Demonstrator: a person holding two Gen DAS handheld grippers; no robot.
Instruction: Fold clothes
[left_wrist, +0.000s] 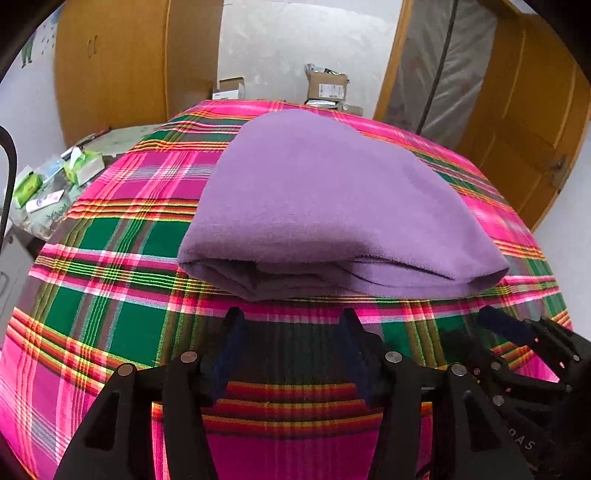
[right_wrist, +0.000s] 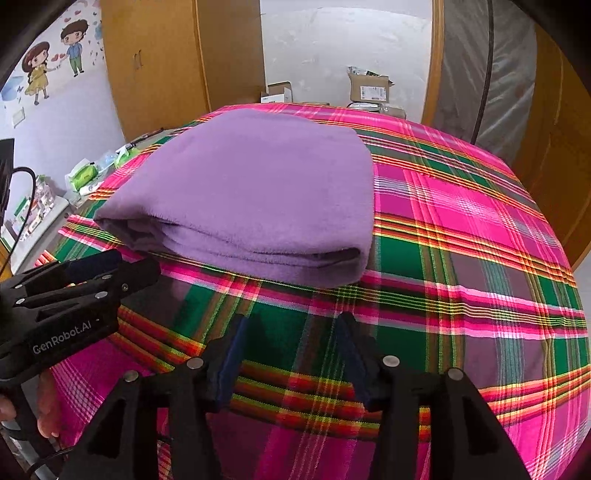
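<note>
A folded purple cloth (left_wrist: 332, 206) lies on the plaid bedspread (left_wrist: 122, 325), wardrobes (left_wrist: 114, 62) behind, both grippers (left_wrist: 291, 321) (right_wrist: 295, 325) spread, empty.

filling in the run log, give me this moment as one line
garment: purple cloth folded, lying on plaid cover | left gripper: open, empty, short of cloth | right gripper: open, empty

Purple fleece garment (left_wrist: 332, 206), folded in layers, flat on plaid cover (left_wrist: 122, 266)
</note>
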